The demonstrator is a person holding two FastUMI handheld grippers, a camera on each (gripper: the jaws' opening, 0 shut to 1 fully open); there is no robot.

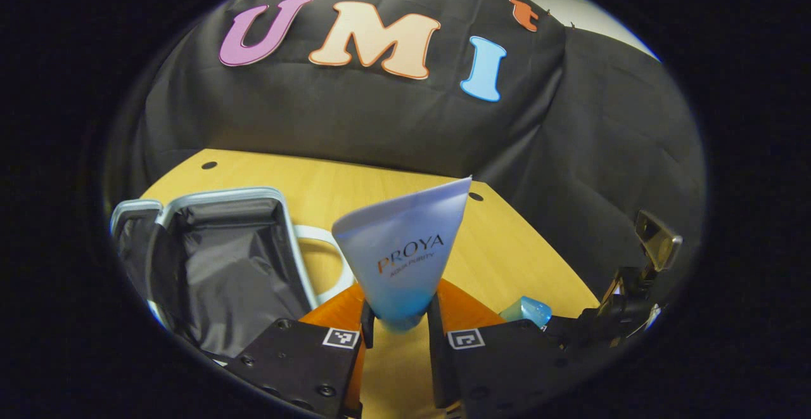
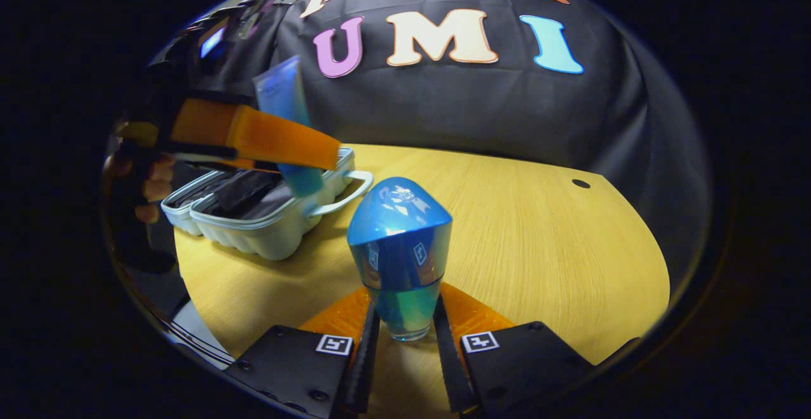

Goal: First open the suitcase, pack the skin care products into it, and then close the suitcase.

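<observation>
Looking across the wooden table (image 2: 538, 241), most of the right half is bare, with the rounded edge running along the black cloth wall. Open suitcase (image 2: 266, 216) sits at the left side, lid up, handle pointing toward the middle. Left gripper (image 1: 400, 330) is clamped on a blue tube (image 1: 405, 248), held up just over the suitcase's near end by a hand (image 2: 152, 191). Right gripper (image 2: 405, 336) pinches a blue bottle (image 2: 400, 248), cap pointing away.

Dim, sharp views; fisheye-bent edges, glossy glare.
</observation>
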